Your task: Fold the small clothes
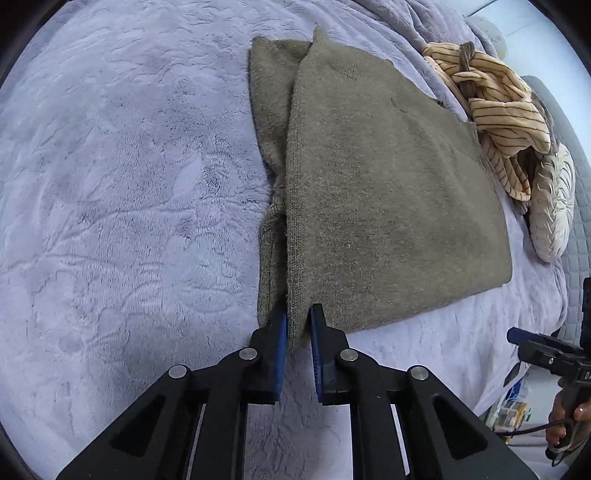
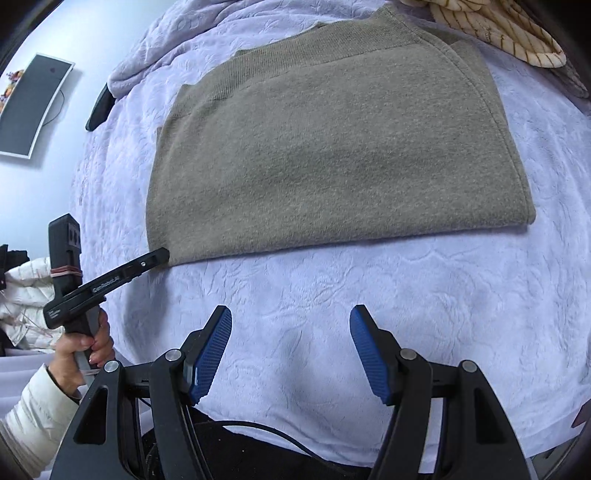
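An olive-grey knitted sweater (image 1: 388, 192) lies folded flat on a lilac plush blanket (image 1: 122, 192). My left gripper (image 1: 298, 325) is shut on the sweater's near corner, a fold of knit pinched between its blue pads. In the right wrist view the same sweater (image 2: 332, 155) spreads across the middle, and the left gripper (image 2: 160, 256) touches its lower left corner, held by a hand (image 2: 85, 347) in a white sleeve. My right gripper (image 2: 290, 328) stands open over bare blanket (image 2: 303, 295), short of the sweater's near edge, with nothing between its fingers.
A cream garment with brown stripes (image 1: 495, 110) lies bunched beyond the sweater, next to a pale quilted cushion (image 1: 552, 199). The striped garment (image 2: 495, 29) also shows top right in the right wrist view. A dark framed panel (image 2: 33, 103) hangs on the wall at left.
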A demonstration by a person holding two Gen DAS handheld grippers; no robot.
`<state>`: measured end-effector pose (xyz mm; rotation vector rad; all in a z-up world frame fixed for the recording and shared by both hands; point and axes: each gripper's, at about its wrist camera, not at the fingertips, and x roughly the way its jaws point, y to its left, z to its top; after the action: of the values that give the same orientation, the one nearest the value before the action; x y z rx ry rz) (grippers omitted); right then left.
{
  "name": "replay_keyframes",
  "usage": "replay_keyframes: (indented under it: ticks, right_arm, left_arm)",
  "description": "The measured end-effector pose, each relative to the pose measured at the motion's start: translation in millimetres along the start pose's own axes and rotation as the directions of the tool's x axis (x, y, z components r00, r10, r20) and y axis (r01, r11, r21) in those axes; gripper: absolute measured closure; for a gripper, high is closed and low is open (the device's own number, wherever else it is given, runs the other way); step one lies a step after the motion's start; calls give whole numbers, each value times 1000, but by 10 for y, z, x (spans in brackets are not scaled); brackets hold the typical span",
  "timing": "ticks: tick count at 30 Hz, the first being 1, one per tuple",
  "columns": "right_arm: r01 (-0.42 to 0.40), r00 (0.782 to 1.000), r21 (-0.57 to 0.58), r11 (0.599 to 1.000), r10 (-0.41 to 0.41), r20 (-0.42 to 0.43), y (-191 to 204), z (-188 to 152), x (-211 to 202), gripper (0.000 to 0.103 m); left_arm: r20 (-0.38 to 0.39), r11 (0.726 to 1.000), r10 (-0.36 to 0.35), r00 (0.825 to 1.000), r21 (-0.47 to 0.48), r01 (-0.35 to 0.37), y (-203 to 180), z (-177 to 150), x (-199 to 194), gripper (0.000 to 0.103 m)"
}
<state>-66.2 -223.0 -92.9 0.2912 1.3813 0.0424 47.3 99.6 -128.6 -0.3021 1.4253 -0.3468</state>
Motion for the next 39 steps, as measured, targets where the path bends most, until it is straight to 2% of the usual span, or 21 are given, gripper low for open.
replay_keyframes:
  ticks: [2, 6, 7, 8, 10, 12, 16, 19, 22, 26, 28, 30, 31, 32, 33, 39]
  right_arm:
    - [4, 1000, -7, 1000, -4, -12, 29, -44, -6, 33]
    - [7, 999, -24, 1000, -8, -31, 108, -124, -13, 33]
    - [9, 999, -27, 1000, -10, -35, 128, -138, -2, 33]
    - [10, 999, -30, 1000, -11, -39, 147, -148, 10, 33]
    - [10, 999, -30, 999, -11, -45, 165, -177, 17, 33]
    - [10, 999, -29, 1000, -11, -45, 177, -197, 6, 33]
    - [12, 999, -21, 1000, -13, -38, 165, -247, -55, 33]
    - [19, 999, -15, 1000, -20, -31, 150, -276, -106, 32]
    - [23, 999, -4, 1000, -23, -23, 111, -313, -176, 27]
    - [30, 1000, 20, 999, -30, -7, 47, -375, -266, 26]
    - [43, 999, 39, 998, -43, 4, 6, -409, -309, 20]
    - [39, 999, 61, 997, -40, 18, -32, -436, -353, 20]
    - [37, 999, 70, 997, -39, 23, -46, -447, -374, 20]
    - [40, 999, 77, 996, -42, 30, -62, -455, -396, 19]
    - [45, 998, 84, 995, -48, 38, -77, -458, -419, 19]
    - [58, 994, 104, 993, -66, 83, -104, -445, -539, 17]
  left_arm:
    - [18, 1000, 17, 1000, -20, -17, -41, -14, -42, 88]
    - [32, 992, 123, 992, 1, -123, -179, -71, -162, 87]
    - [33, 990, 142, 989, 14, -143, -225, -100, -191, 79]
    - [37, 988, 149, 988, 21, -150, -242, -127, -217, 56]
    - [73, 984, 173, 982, 35, -176, -319, -203, -299, 34]
    - [77, 982, 180, 981, 42, -184, -366, -268, -342, 34]
    - [45, 988, 152, 987, 5, -153, -445, -370, -367, 34]
    - [42, 984, 176, 983, 32, -178, -586, -444, -401, 34]
    - [30, 980, 189, 982, 53, -190, -770, -488, -392, 34]
    - [38, 976, 201, 979, 76, -203, -932, -559, -448, 34]
    - [49, 973, 210, 976, 86, -214, -992, -579, -474, 34]
    - [50, 971, 214, 975, 93, -218, -1029, -591, -487, 34]
    - [47, 971, 217, 975, 95, -221, -1039, -589, -487, 26]
    - [46, 970, 221, 974, 95, -224, -1053, -582, -484, 7]
    - [55, 970, 221, 974, 95, -226, -1068, -583, -508, 2]
    - [75, 966, 229, 971, 109, -236, -1101, -597, -620, 2]
